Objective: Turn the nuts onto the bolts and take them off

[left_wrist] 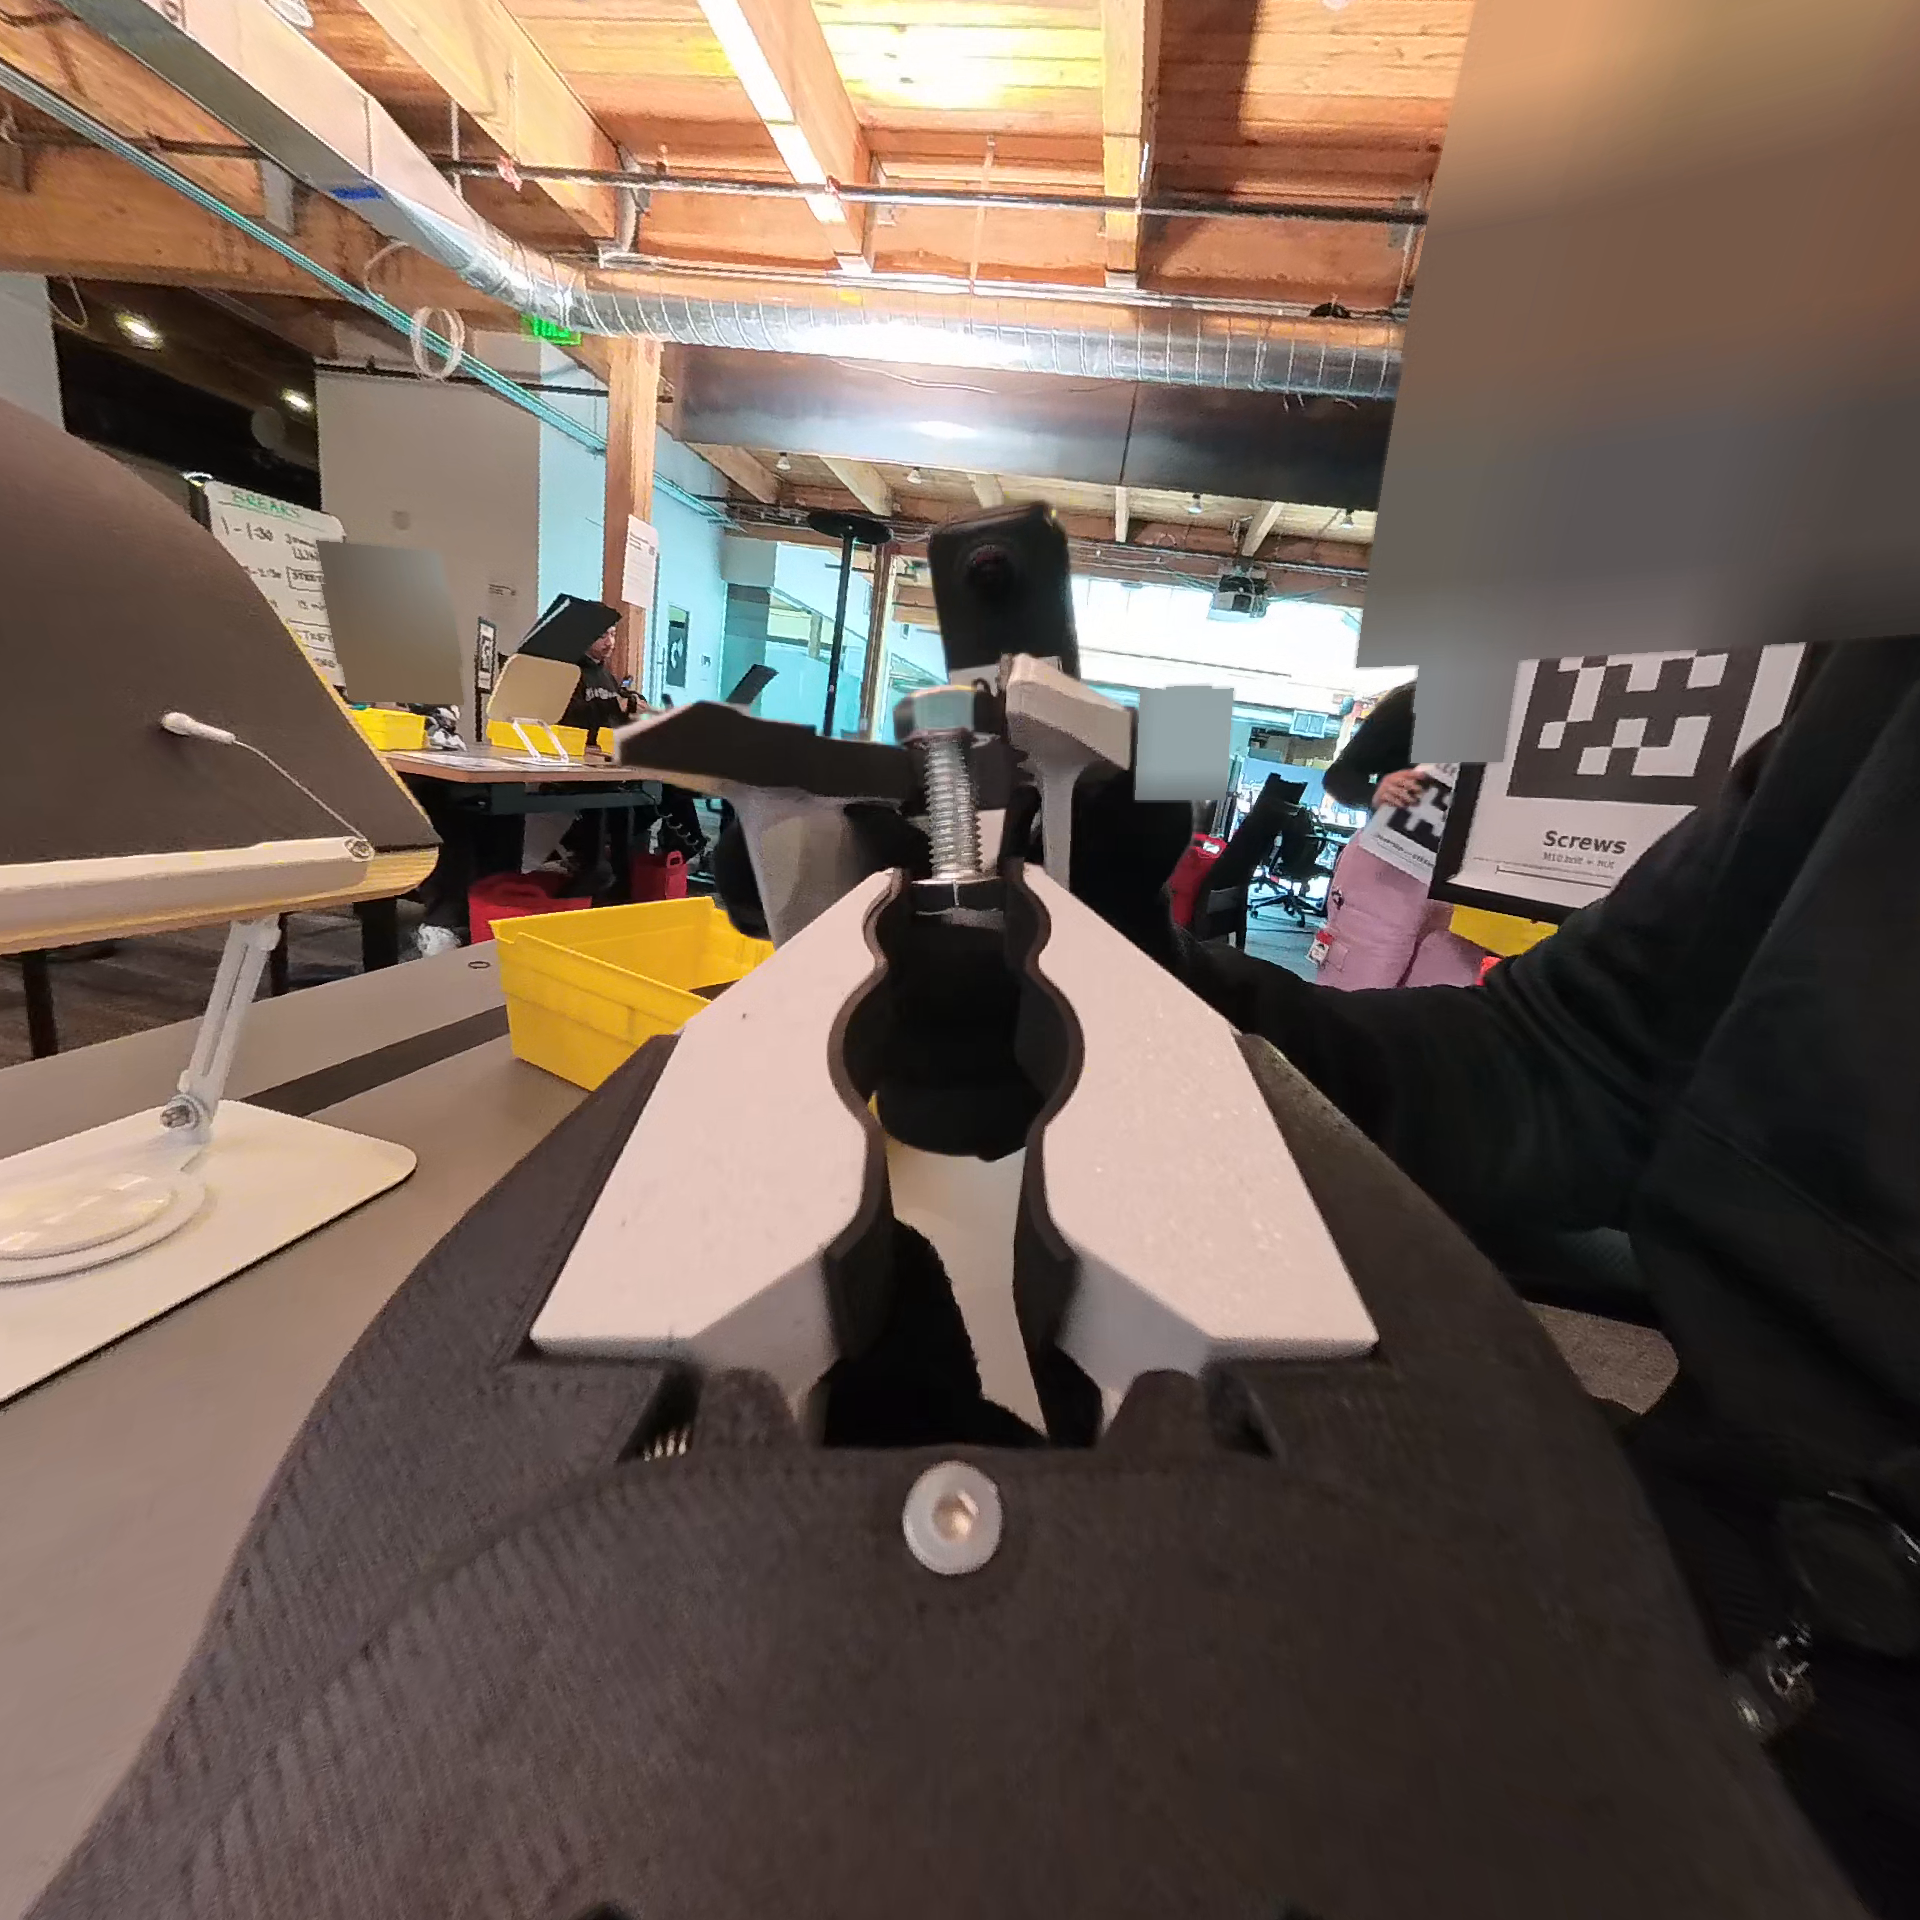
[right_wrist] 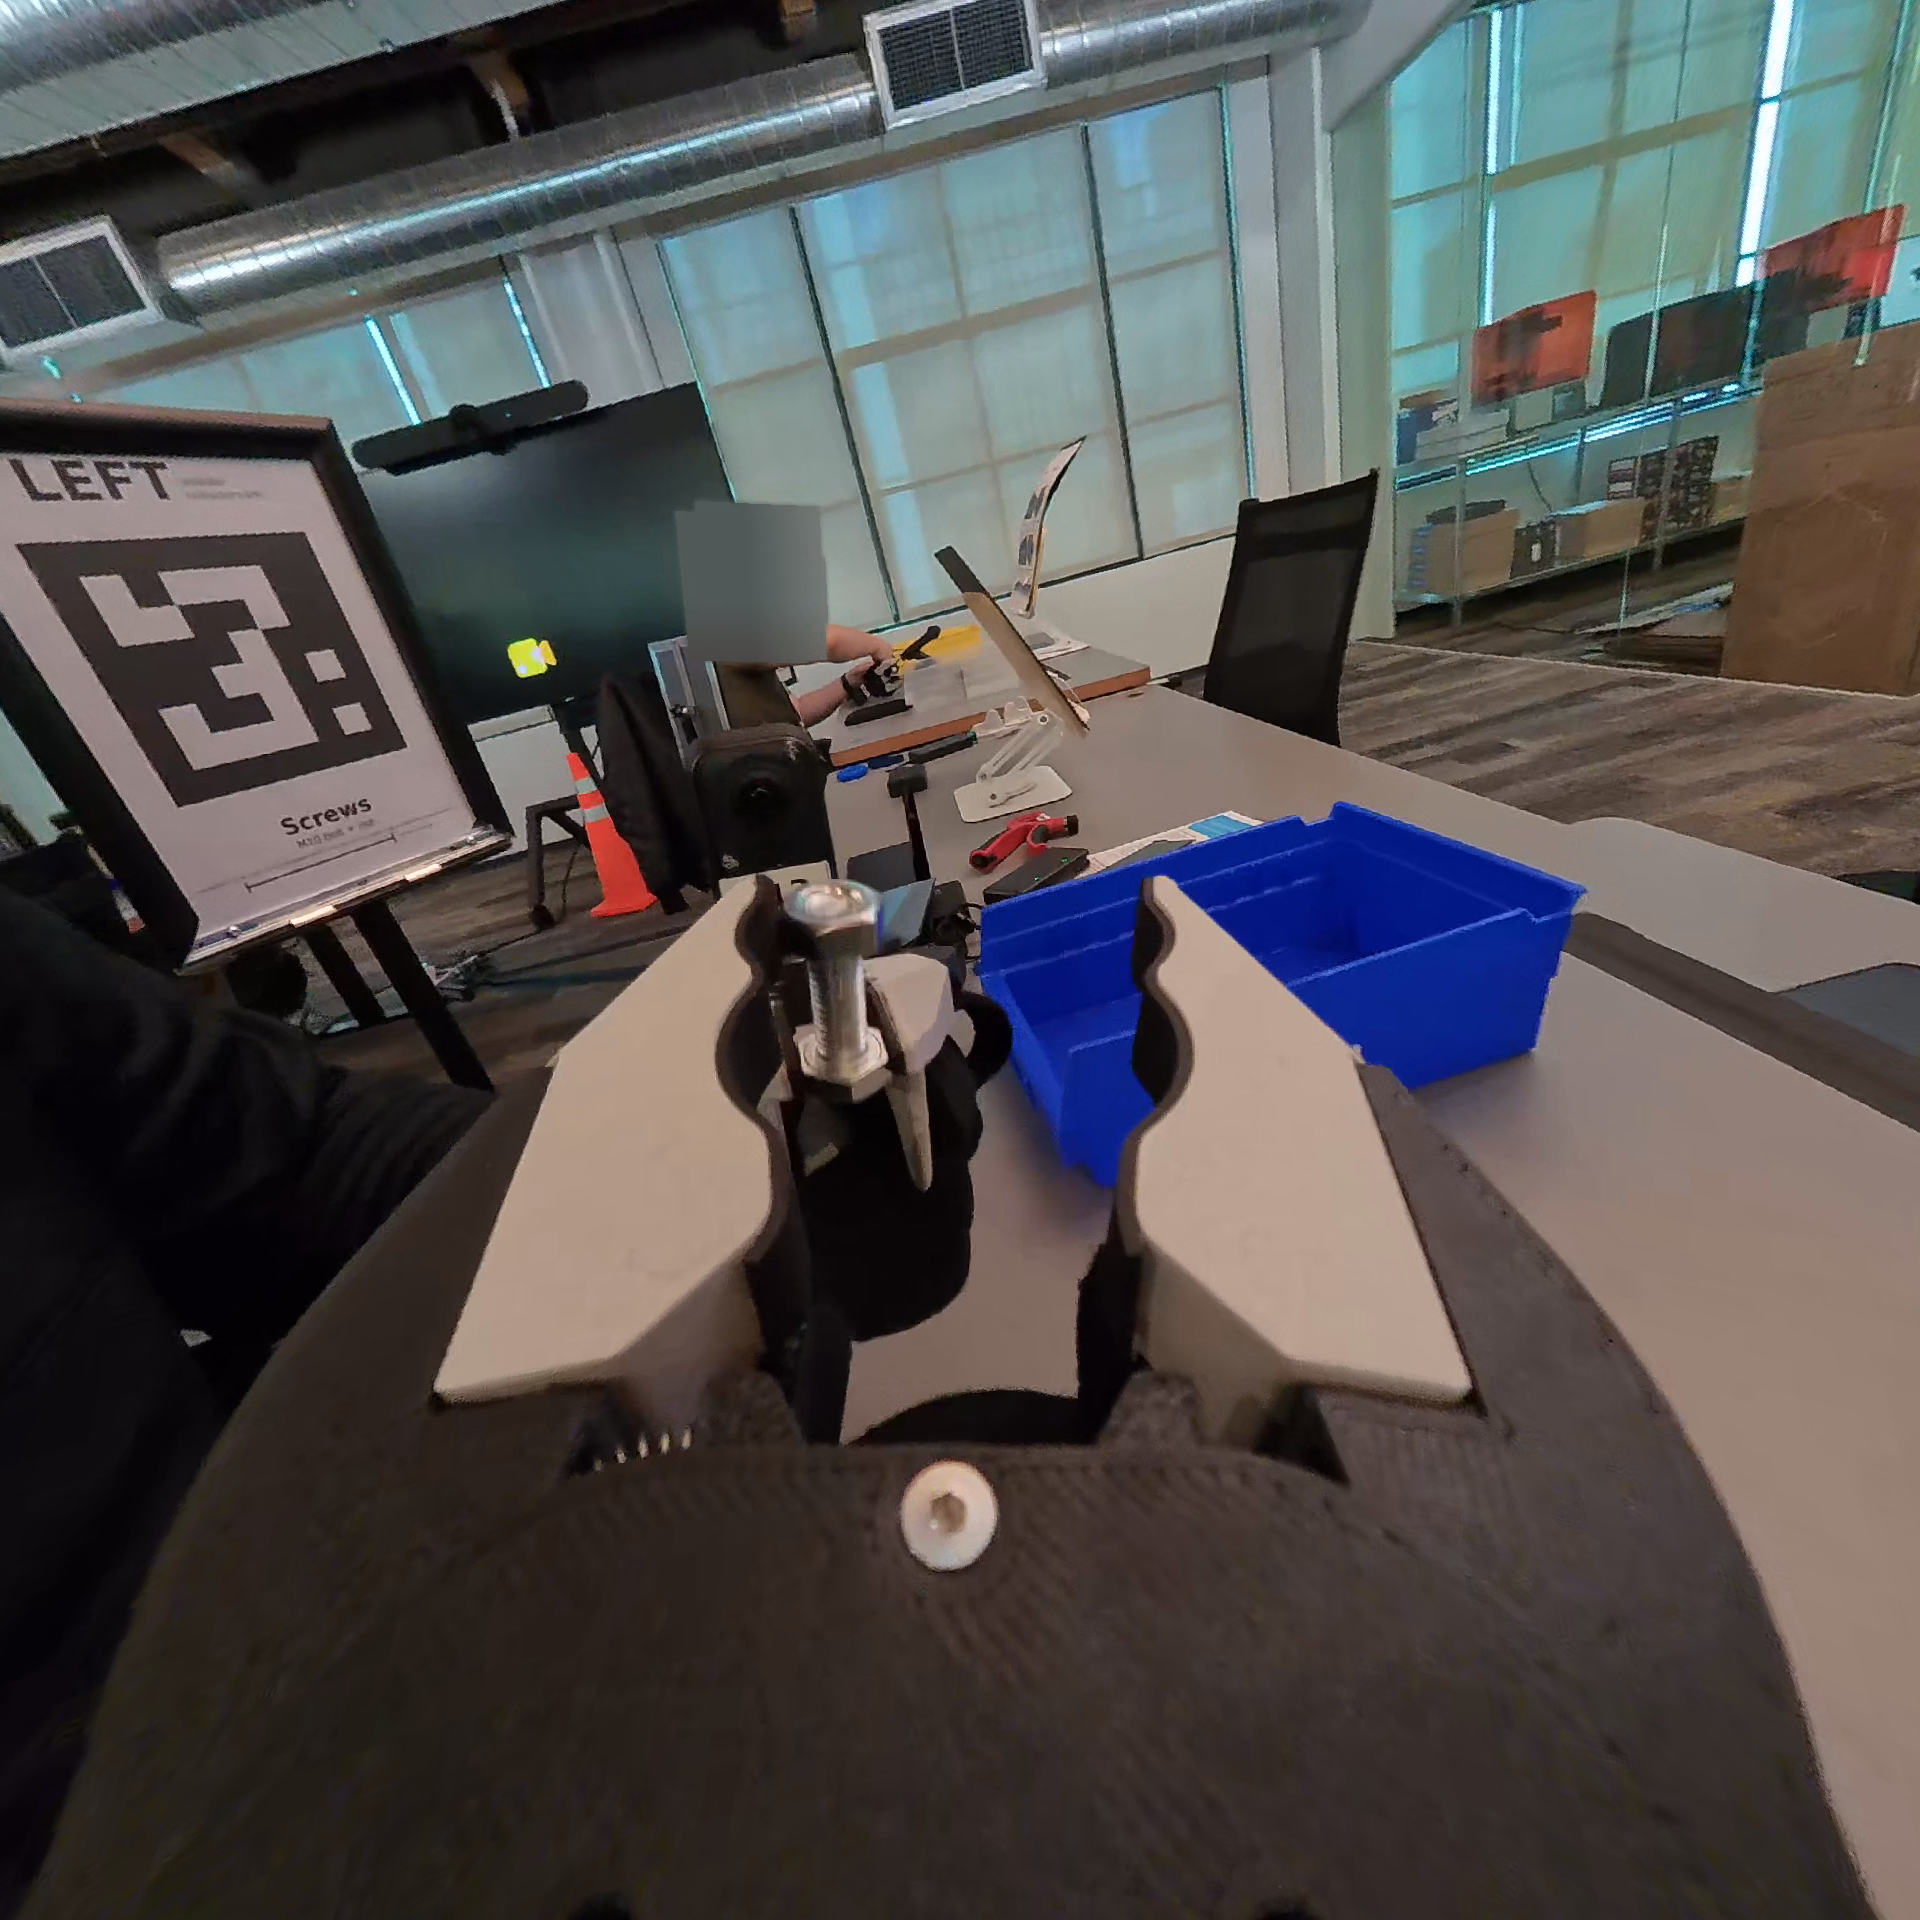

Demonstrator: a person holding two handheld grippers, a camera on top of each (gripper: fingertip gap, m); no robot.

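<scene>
Now, in the left wrist view, we are clamping our left gripper (left_wrist: pixel 956 902) on the nut (left_wrist: pixel 958 896) at the bolt's (left_wrist: pixel 951 800) lower end, its head up beside the right gripper (left_wrist: pixel 940 727). In the right wrist view, we are holding the right gripper (right_wrist: pixel 951 935) wide, its left finger (right_wrist: pixel 665 1091) beside the bolt (right_wrist: pixel 836 982). We judge unthreading is in hand; next, close on the head and twist.

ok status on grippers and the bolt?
Left gripper shut on nut. Right gripper open around bolt head. Bolt upright, nut low on thread. Nothing in the way.
</scene>
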